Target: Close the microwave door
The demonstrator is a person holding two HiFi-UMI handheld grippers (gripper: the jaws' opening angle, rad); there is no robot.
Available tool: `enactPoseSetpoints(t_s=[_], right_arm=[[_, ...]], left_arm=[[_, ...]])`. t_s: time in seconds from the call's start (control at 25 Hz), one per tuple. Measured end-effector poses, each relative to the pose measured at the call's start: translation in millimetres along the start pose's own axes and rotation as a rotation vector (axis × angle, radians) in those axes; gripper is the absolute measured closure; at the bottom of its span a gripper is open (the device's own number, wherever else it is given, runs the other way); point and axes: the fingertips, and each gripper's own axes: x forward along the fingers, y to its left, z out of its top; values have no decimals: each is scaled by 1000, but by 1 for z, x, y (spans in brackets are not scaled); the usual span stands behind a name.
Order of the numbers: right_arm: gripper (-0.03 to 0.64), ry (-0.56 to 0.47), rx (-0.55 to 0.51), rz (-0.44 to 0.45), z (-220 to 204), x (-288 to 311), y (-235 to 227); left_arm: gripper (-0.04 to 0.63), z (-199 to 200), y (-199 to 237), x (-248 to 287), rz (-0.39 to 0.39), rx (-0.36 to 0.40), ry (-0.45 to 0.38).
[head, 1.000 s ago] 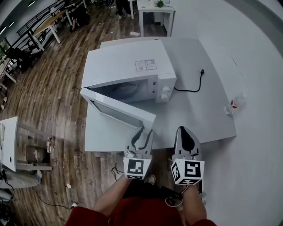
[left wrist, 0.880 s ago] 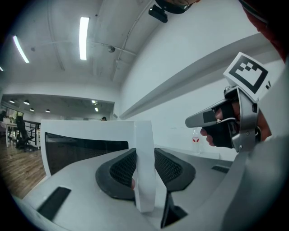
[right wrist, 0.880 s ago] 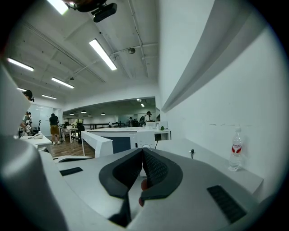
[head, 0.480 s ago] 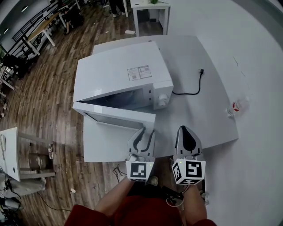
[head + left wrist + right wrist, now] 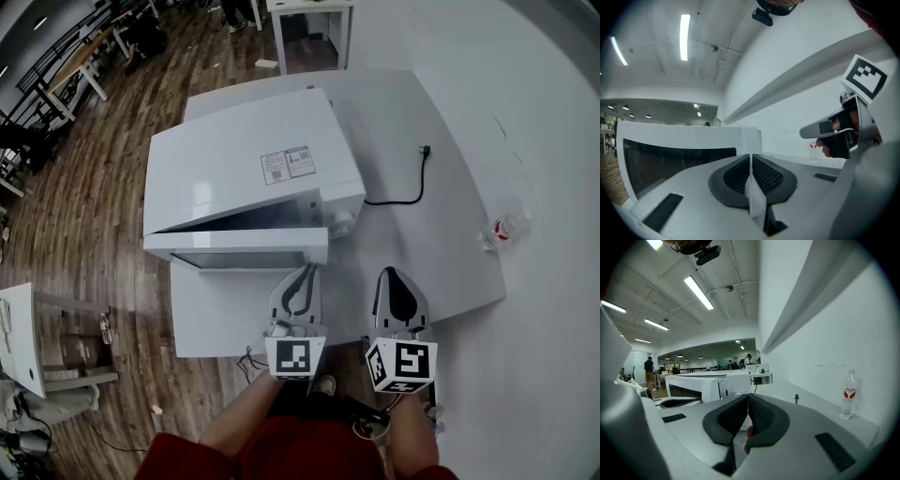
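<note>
The white microwave (image 5: pixel 244 169) stands on the white table (image 5: pixel 441 262), and its door (image 5: pixel 234 247) is ajar with a narrow gap on the left. My left gripper (image 5: pixel 307 272) is just in front of the door's right end. Its jaws have just been closing and now meet with nothing between them. In the left gripper view the shut pads (image 5: pixel 750 161) sit in front of the door's dark window (image 5: pixel 684 154). My right gripper (image 5: pixel 391 275) is shut and empty, level with the left one over bare table. In the right gripper view it (image 5: pixel 748 401) points past the microwave (image 5: pixel 701 383).
A black power cord with its plug (image 5: pixel 412 183) lies loose to the right of the microwave. A small water bottle (image 5: pixel 499 230) stands near the table's right edge by the wall. Wooden floor lies left, with a low white table (image 5: pixel 14 328).
The microwave door has swung from wide open to nearly shut. The left gripper's jaws have gone from open to shut. Both grippers have moved forward toward the microwave.
</note>
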Motion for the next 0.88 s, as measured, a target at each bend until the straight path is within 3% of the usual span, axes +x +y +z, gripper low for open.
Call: enactPoseSetpoints(t_s=[0.48,0.72,0.8,0.88], right_arm=[[589,23,1,-23,-1,33,-6],[589,35,-5,-24,-1,53,-3],[589,35,-4,-26,-1,59,-3],[589,34,-3,-25,-1,65,-2]], left_arm=[[558,-7,13,36,-20,-12,14],[566,-5,20,46,-25,0,-13],[566,-5,20,47,-43,51,-7],[566,-5,21,49,-39,32,-14]])
